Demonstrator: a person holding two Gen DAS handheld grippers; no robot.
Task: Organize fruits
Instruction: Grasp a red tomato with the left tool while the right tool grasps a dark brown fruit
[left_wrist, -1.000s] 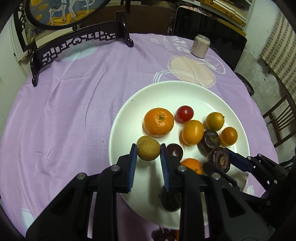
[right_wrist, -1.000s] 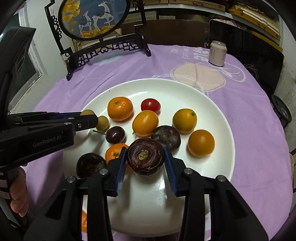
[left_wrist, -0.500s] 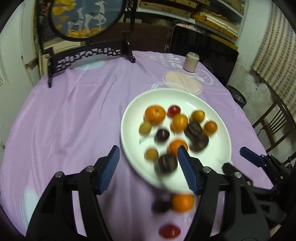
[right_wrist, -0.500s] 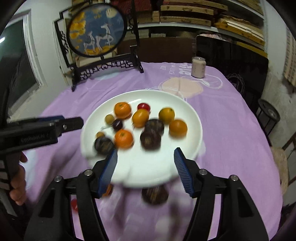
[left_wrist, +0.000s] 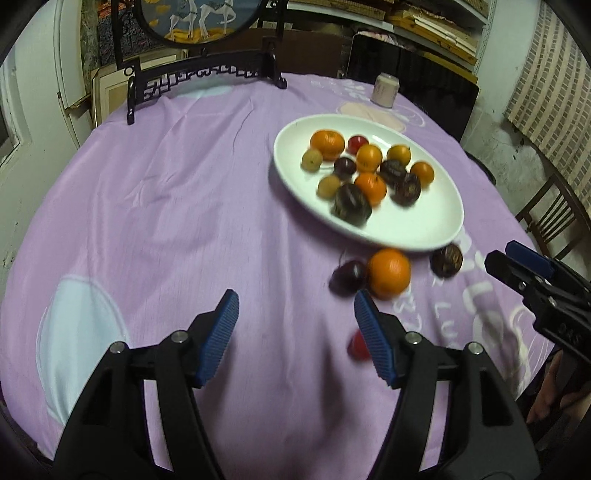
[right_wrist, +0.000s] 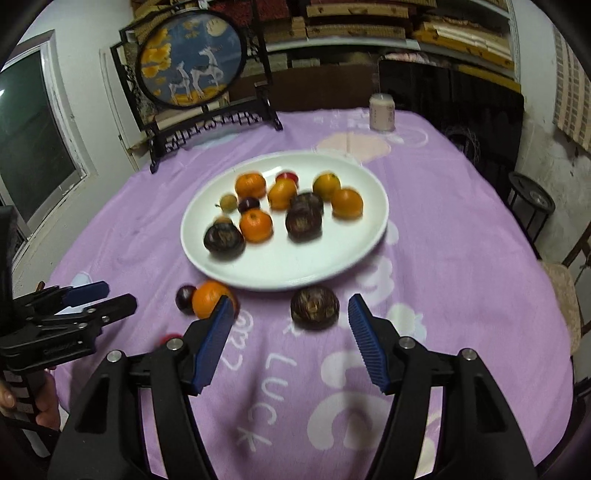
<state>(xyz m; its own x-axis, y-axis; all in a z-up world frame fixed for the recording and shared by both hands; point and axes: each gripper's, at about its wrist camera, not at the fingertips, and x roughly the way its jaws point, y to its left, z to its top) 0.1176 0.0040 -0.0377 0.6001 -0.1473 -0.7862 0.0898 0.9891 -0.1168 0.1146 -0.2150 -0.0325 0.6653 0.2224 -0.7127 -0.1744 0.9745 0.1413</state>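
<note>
A white plate (left_wrist: 424, 229) (right_wrist: 332, 266) on the purple cloth holds several oranges, dark purple fruits, small yellow fruits and a red tomato. On the cloth in front of it lie an orange (left_wrist: 389, 272) (right_wrist: 208, 298), a dark plum (left_wrist: 347, 277) (right_wrist: 185, 298), a dark purple fruit (left_wrist: 446, 260) (right_wrist: 314, 308) and a small red fruit (left_wrist: 357, 345) (right_wrist: 170, 338). My left gripper (left_wrist: 293, 332) is open and empty above bare cloth, left of the loose fruits. My right gripper (right_wrist: 290, 334) is open and empty, just short of the dark purple fruit.
A black stand with a round deer painting (right_wrist: 192, 62) stands at the table's far left. A pale can (left_wrist: 385, 88) (right_wrist: 382, 112) stands at the far edge. A wooden chair (left_wrist: 554, 218) is to the right of the table.
Both grippers have let go of their fruits on the plate, opened wide and pulled back toward the near edge. The loose fruits in front of the plate have come into view.
</note>
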